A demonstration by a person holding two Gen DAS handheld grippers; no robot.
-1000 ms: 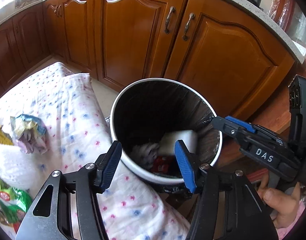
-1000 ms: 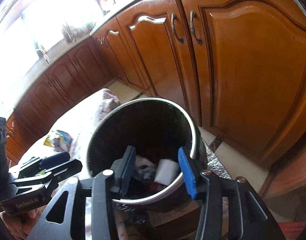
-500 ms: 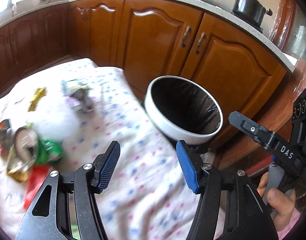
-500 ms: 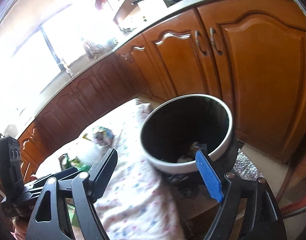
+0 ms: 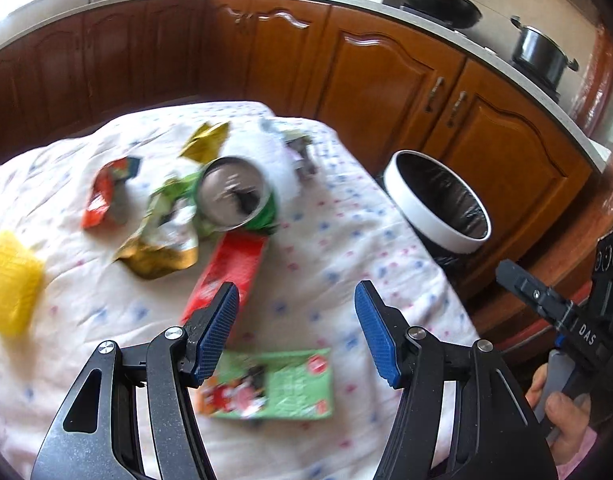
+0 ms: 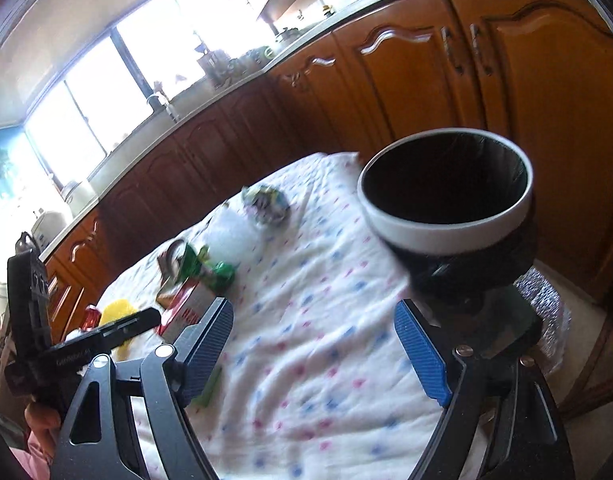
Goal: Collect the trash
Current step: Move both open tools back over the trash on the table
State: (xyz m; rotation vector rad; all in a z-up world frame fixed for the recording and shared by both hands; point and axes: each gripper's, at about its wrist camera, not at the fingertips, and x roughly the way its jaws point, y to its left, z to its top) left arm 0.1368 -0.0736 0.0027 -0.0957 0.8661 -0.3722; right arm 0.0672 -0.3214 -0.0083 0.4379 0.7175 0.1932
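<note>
My left gripper [image 5: 296,332] is open and empty above a table with a dotted white cloth [image 5: 330,248]. Trash lies on it: a green can [image 5: 236,200] on its side, a red packet [image 5: 226,272], a green wrapper [image 5: 274,384] under the gripper, a gold wrapper [image 5: 158,256], a red-orange wrapper [image 5: 106,196], a yellow sponge [image 5: 10,280]. A white-rimmed bin [image 5: 438,204] with a black liner stands at the table's right end. My right gripper [image 6: 314,344] is open and empty over the cloth [image 6: 326,320], left of the bin [image 6: 446,200].
Wooden cabinets [image 5: 386,76] run behind the table and bin. Pots [image 5: 540,54] stand on the counter. A crumpled wrapper [image 6: 266,204] and white wad [image 6: 230,236] lie at the table's far end. The right gripper [image 5: 546,304] shows in the left wrist view.
Both grippers have drawn back from over the bin and swung left over the table. The right gripper's jaws have opened wider. The trash pile has come into view.
</note>
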